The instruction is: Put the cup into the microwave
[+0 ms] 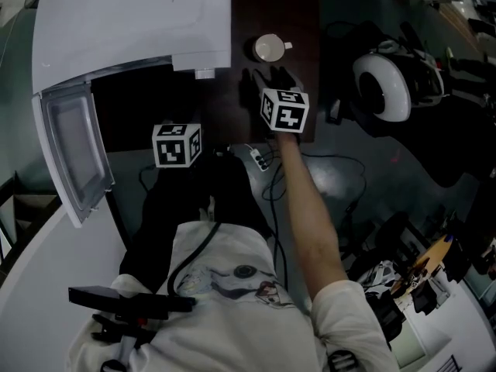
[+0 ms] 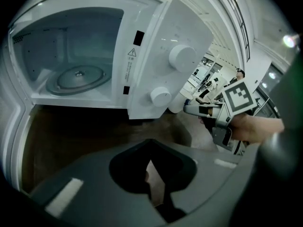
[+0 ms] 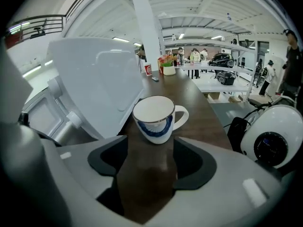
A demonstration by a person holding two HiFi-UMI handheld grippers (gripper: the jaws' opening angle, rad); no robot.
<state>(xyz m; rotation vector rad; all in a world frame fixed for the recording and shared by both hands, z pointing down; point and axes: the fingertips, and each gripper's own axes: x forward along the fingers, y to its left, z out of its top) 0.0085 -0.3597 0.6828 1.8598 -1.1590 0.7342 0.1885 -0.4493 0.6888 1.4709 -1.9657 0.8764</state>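
Brown tabletop [image 3: 191, 86]; cup [image 3: 154, 119] beside microwave [image 3: 94, 79]

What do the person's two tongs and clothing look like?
The left tongs and right tongs have grey bodies with dark pads and small white strips. Each carries a white cube printed with black square markers. The person wears a white short-sleeved shirt.

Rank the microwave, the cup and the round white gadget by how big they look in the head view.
1. microwave, largest by far
2. round white gadget on the right
3. cup, clearly the smallest
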